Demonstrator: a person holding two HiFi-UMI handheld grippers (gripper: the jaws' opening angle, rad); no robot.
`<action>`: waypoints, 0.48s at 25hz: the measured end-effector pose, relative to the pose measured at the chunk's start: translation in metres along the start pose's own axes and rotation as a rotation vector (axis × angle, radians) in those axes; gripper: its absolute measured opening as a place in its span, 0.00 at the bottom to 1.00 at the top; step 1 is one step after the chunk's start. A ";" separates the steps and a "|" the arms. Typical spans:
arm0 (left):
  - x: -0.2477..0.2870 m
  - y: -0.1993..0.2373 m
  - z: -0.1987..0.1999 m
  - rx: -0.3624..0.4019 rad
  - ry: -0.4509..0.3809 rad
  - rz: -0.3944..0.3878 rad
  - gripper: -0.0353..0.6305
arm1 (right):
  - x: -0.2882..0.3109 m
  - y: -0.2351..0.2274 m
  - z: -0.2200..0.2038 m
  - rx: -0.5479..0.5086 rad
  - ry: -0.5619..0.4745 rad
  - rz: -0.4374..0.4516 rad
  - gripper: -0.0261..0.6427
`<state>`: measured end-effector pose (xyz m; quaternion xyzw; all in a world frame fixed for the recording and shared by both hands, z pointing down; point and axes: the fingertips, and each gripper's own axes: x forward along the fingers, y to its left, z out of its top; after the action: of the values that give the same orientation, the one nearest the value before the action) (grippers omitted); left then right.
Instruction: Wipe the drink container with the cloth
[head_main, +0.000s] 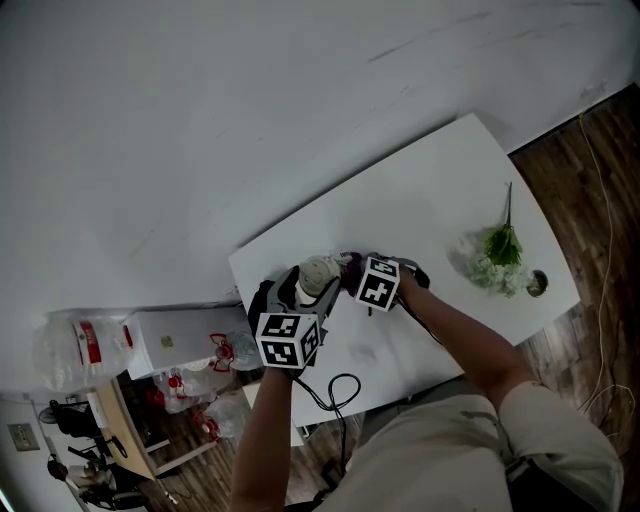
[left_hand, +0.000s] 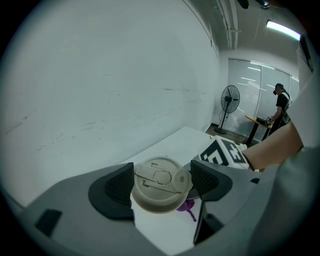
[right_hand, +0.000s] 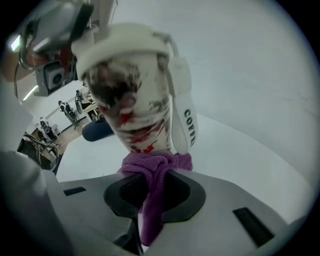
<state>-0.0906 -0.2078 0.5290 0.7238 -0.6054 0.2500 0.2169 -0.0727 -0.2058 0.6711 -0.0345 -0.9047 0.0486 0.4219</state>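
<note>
White table (head_main: 430, 190), pale wall (head_main: 200, 100) | left claw (left_hand: 162, 184) grips cup (right_hand: 140, 100) | right claw (right_hand: 150, 194) pinches cloth (right_hand: 150, 164)

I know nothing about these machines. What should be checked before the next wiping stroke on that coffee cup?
1. Left gripper clamped on the coffee cup: ok.
2. Right gripper clamped on the purple cloth: ok.
3. Cloth touching the cup's lower end: ok.
4. Lid seated, flap shut: ok.
5. Red marks are stains rather than print: cannot tell.
6. Cup lifted off the table: cannot tell.
</note>
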 end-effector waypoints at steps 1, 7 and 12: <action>0.000 0.000 0.000 -0.003 -0.002 0.001 0.60 | 0.006 0.004 -0.006 -0.002 0.013 0.000 0.17; -0.001 -0.002 0.000 0.008 0.003 0.001 0.60 | -0.014 0.048 0.005 -0.110 -0.013 0.041 0.17; -0.001 -0.004 0.000 0.021 0.015 -0.001 0.60 | -0.071 0.060 0.046 -0.178 -0.082 0.004 0.17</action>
<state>-0.0864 -0.2064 0.5285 0.7246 -0.6006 0.2615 0.2139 -0.0609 -0.1559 0.5807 -0.0717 -0.9220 -0.0294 0.3794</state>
